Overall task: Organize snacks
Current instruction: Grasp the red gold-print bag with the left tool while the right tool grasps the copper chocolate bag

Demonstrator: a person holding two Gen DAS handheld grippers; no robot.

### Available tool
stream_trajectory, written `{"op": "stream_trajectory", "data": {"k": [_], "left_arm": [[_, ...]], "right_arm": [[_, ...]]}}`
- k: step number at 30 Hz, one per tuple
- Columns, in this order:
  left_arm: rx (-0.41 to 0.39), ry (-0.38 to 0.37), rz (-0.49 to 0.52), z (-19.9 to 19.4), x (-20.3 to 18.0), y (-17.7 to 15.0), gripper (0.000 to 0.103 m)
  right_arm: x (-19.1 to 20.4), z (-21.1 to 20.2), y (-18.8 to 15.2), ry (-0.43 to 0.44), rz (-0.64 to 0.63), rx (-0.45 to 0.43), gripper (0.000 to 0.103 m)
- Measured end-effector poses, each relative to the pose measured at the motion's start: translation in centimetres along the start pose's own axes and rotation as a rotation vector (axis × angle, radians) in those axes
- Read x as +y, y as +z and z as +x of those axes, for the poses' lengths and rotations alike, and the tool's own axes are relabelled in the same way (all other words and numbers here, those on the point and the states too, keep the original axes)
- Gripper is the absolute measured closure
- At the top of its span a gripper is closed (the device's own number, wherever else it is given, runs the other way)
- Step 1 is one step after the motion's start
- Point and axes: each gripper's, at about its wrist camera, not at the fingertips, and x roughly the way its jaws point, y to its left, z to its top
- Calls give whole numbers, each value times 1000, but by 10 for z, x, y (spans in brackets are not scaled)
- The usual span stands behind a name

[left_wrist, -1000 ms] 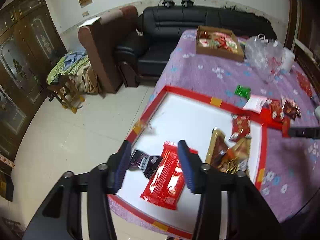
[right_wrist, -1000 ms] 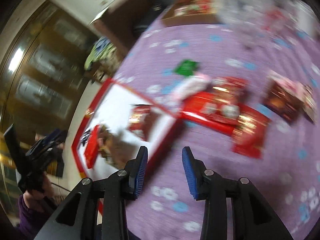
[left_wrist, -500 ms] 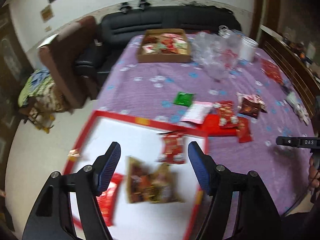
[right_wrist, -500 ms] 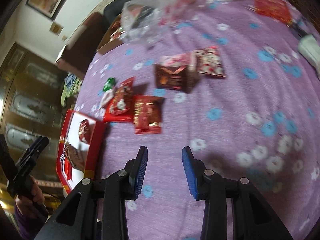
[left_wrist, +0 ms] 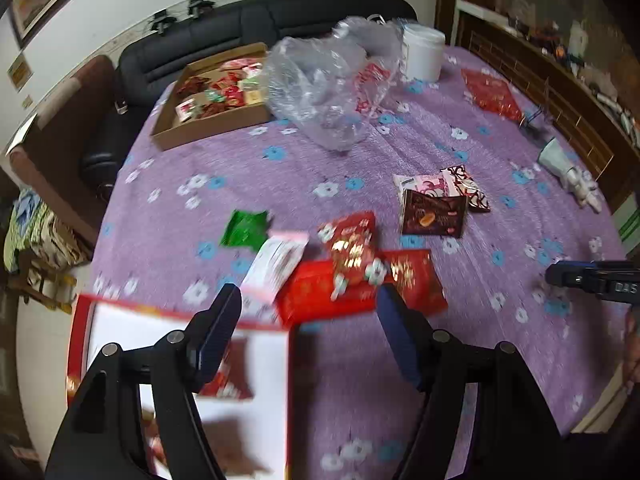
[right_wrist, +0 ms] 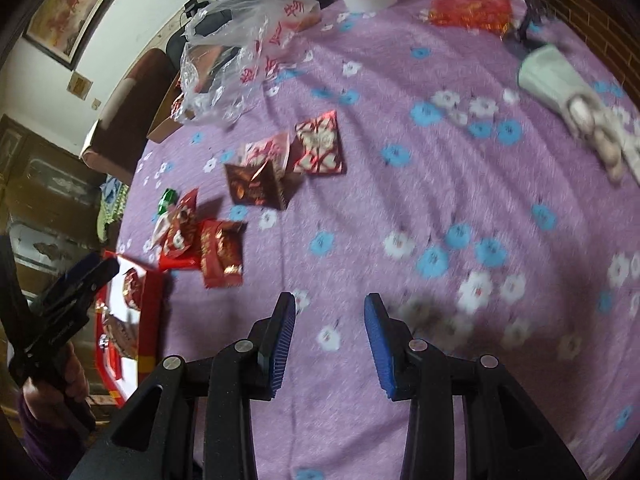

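Note:
My left gripper is open and empty, above the red-rimmed white tray's far corner. Just ahead lies a heap of red snack packets with a pink-white packet and a green packet beside it. A dark brown packet and pink-patterned packets lie further right. The tray holds several snacks. My right gripper is open and empty over bare purple tablecloth, with the red packets and brown packet to its left.
A cardboard box of snacks, a clear plastic bag and a white tub stand at the table's far side. A red foil bag and a pale figurine lie right. Sofa and armchair stand beyond the table.
My left gripper swung right from over the tray toward the loose packets and opened wider. My right gripper swung right over bare cloth, away from the red packets.

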Motion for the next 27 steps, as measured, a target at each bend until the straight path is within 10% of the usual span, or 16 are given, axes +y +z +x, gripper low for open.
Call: {"op": "stream_trajectory", "data": {"k": [11, 17, 27], "left_arm": [[126, 113, 8, 67, -26, 40, 34], [234, 33, -105, 95, -14, 29, 33], [198, -46, -182, 103, 2, 26, 43]], "right_arm": [[48, 36, 73, 20, -222, 8, 64], [88, 68, 101, 21, -391, 21, 64], [93, 97, 93, -5, -455, 71, 69]]}}
